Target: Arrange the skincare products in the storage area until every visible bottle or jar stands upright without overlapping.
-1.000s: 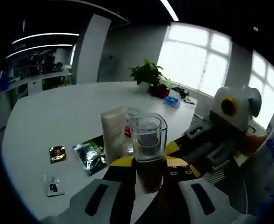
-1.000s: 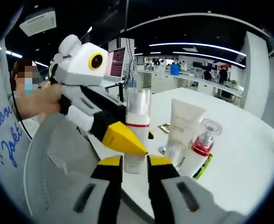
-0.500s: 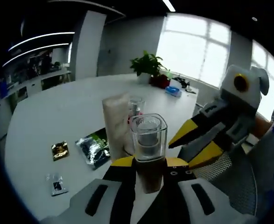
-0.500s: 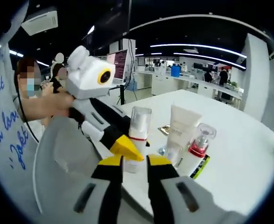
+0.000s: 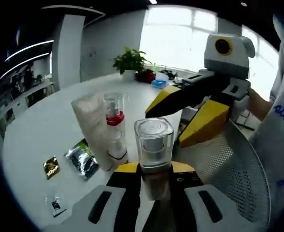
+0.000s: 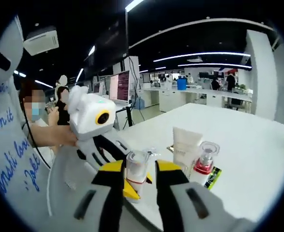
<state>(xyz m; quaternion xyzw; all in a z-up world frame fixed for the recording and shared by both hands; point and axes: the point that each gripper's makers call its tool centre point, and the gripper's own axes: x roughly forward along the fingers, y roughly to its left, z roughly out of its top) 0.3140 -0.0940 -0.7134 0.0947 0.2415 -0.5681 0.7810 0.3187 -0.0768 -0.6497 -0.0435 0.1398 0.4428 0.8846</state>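
Here the left gripper [image 5: 154, 169] clamps a clear-capped pump bottle [image 5: 154, 145] upright at centre frame, apparently to stand it beside the white tube [image 5: 94, 128] and red-collared pump bottle [image 5: 113, 123] left of centre on the white table [image 5: 40, 135]. The right gripper [image 6: 136, 170], jaws parted and empty, sits at bottom centre of its view, leaving room

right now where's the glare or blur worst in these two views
In the left gripper view the windows behind the plant are blown out white, and the clear-capped bottle held in the jaws is soft. In the right gripper view the ceiling light strips flare, the far office is hazy, and the fisheye bends the table edge.
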